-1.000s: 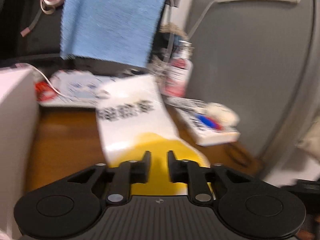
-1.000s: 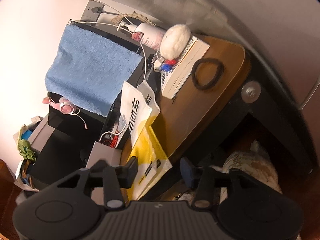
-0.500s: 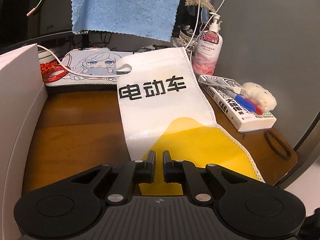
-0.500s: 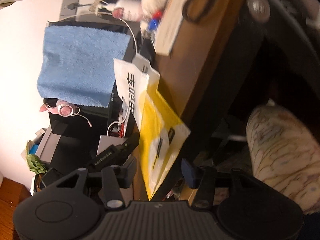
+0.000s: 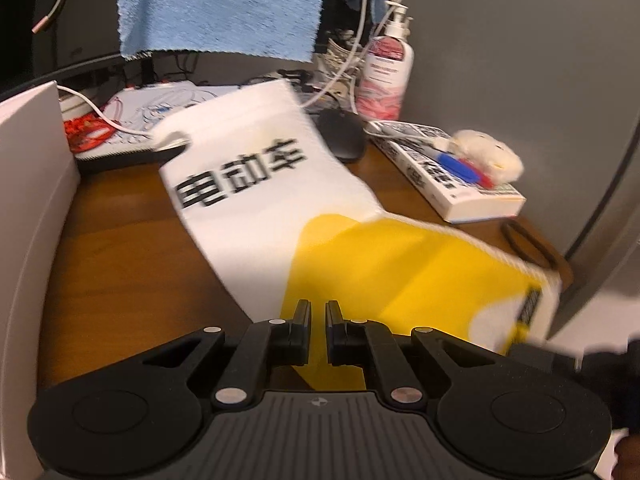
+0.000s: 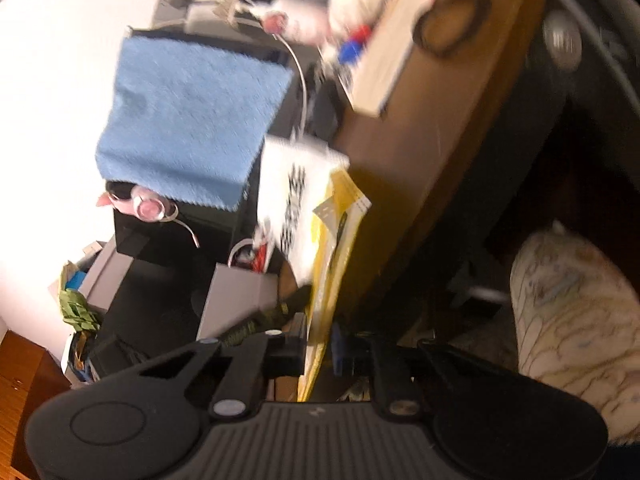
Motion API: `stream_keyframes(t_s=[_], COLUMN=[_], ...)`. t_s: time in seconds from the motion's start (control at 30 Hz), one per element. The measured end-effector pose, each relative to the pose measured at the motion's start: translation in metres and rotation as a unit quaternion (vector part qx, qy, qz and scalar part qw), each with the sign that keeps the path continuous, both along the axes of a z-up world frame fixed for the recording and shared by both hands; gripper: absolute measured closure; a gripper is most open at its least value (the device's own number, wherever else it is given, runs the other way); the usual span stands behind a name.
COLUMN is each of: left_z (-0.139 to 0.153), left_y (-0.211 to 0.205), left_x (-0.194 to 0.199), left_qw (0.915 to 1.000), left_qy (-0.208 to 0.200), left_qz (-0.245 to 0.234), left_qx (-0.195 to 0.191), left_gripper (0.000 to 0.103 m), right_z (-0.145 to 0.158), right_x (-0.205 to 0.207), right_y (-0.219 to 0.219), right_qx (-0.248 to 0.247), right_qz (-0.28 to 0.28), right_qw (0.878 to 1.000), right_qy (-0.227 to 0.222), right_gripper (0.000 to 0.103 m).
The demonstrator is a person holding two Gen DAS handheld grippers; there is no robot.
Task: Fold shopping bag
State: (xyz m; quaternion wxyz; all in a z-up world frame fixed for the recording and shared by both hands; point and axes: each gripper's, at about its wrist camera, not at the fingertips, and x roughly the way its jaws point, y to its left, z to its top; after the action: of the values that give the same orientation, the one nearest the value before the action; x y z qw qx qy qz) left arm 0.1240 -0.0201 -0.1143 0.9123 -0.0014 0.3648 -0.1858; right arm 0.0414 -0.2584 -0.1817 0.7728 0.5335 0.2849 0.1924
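Observation:
The shopping bag [image 5: 256, 168] is white with black characters and a yellow lower half, and it lies lengthwise on the wooden desk [image 5: 120, 264]. My left gripper [image 5: 318, 320] is shut on its near yellow edge, with only a thin gap between the fingers. The bag's near right corner is raised and blurred. In the right wrist view the shopping bag [image 6: 336, 216] hangs over the desk edge [image 6: 420, 160], seen sideways. My right gripper [image 6: 320, 344] is shut on the yellow edge.
A white box [image 5: 28, 200] walls the left side. A book [image 5: 452, 172] carrying a plush toy [image 5: 488, 156], a black mouse [image 5: 344, 140], a pump bottle [image 5: 386, 76] and a hair tie [image 5: 528, 244] sit to the right. A blue towel [image 5: 224, 4] hangs behind.
My right gripper went from wide open to shut on the bag's yellow edge. The bag's near right corner lifted and the bag swung. The left fingers stayed closed on the near edge.

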Motion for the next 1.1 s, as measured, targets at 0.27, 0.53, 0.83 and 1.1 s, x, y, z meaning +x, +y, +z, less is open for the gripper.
stream_keyframes(t_s=[0.27,0.53,0.83,1.1], left_z=[0.002,0.006,0.006,0.003], left_y=[-0.015,-0.025,-0.031,-0.026], left_x=[-0.021,-0.015,-0.015,-0.025], left_qw=[0.9994,0.9985,0.9979,0.9922], left_qy=[0.015,0.05,0.055,0.083], left_qz=[-0.032,0.005,0.007,-0.036], left_qx=[0.002,-0.022,-0.034,-0.086], left_gripper=[0.095,0.095,0.095,0.095], right_z=[0.011,0.023,0.035,0.036], right_x=[-0.003,0.003,0.0,0.0], right_y=[-0.031,-0.041,-0.045,-0.047], right_qx=[0.005,-0.007,-0.052,-0.065], right_qz=[-0.042,-0.035,-0.031,-0.028], right_qw=[0.999,0.999,0.998,0.996], right_qy=[-0.022,-0.023,-0.036,-0.047], right_gripper=[0.092,0.085,0.073,0.095])
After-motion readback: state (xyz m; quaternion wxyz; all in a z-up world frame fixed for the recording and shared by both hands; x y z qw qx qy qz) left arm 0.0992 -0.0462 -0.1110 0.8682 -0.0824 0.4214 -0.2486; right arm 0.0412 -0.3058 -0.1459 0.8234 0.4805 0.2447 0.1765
